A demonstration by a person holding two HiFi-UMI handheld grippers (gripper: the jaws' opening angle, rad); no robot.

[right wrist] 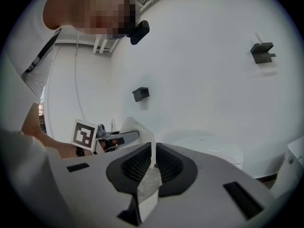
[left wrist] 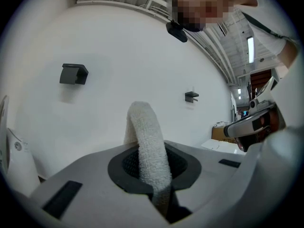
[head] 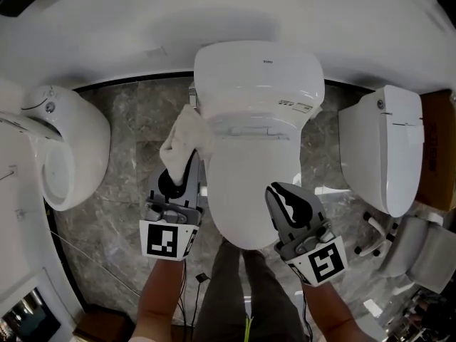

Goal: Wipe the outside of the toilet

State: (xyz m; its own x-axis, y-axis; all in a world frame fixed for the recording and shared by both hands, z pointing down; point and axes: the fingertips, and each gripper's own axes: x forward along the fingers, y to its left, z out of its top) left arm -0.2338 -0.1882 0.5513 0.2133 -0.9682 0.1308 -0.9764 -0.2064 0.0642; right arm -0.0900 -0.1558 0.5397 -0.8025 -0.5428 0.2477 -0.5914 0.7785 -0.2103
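A white toilet (head: 256,84) with its lid down stands in the middle of the head view, against the wall. My left gripper (head: 187,164) is shut on a white terry cloth (head: 187,135) that is held beside the toilet's left flank, near the seat hinge. In the left gripper view the cloth (left wrist: 148,144) curls up out of the shut gripper (left wrist: 159,184). My right gripper (head: 286,197) hovers at the bowl's front right, shut with nothing held. In the right gripper view, the right gripper (right wrist: 153,169) looks toward the cloth (right wrist: 135,128) and the toilet (right wrist: 211,150).
Another white toilet (head: 68,148) stands at the left and a third (head: 385,152) at the right, with a brown box (head: 436,148) beyond it. Grey marble floor (head: 135,120) lies around the bases. The person's legs (head: 242,283) are in front of the bowl.
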